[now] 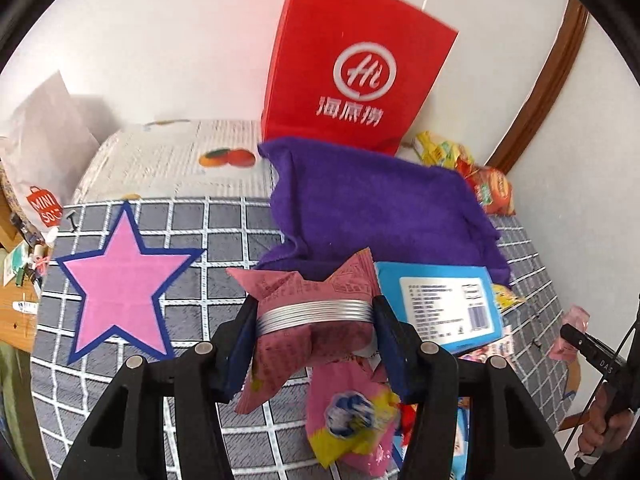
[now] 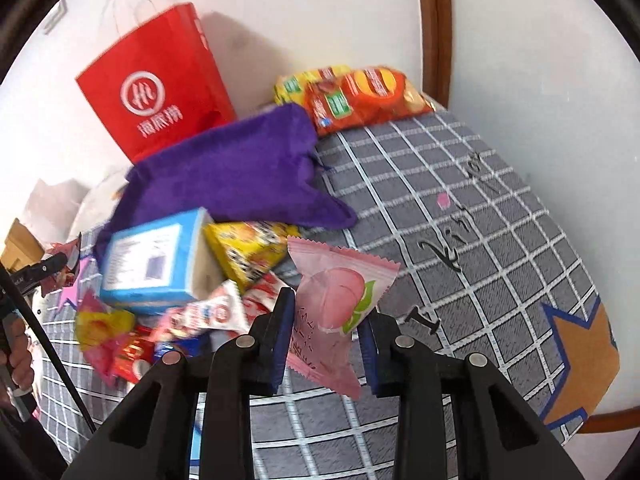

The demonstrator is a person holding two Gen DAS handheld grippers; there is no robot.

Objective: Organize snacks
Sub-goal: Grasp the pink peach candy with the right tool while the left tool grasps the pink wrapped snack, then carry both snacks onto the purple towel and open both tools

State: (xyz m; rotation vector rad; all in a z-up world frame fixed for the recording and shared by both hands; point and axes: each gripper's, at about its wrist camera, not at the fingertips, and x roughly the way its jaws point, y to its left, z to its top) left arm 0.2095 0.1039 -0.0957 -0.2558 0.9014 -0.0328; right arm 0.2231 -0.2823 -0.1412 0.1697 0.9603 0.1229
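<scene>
Only from the left wrist, left hand-held gripper (image 1: 316, 320) pinches a dark-pink packet (image 1: 312, 300); right (image 2: 326, 332) pinches a peach packet (image 2: 336, 300).

free: checked blanket (image 2: 460, 208) right side | blocked: snack pile (image 2: 192, 280), purple cloth (image 2: 232, 172) centre
</scene>
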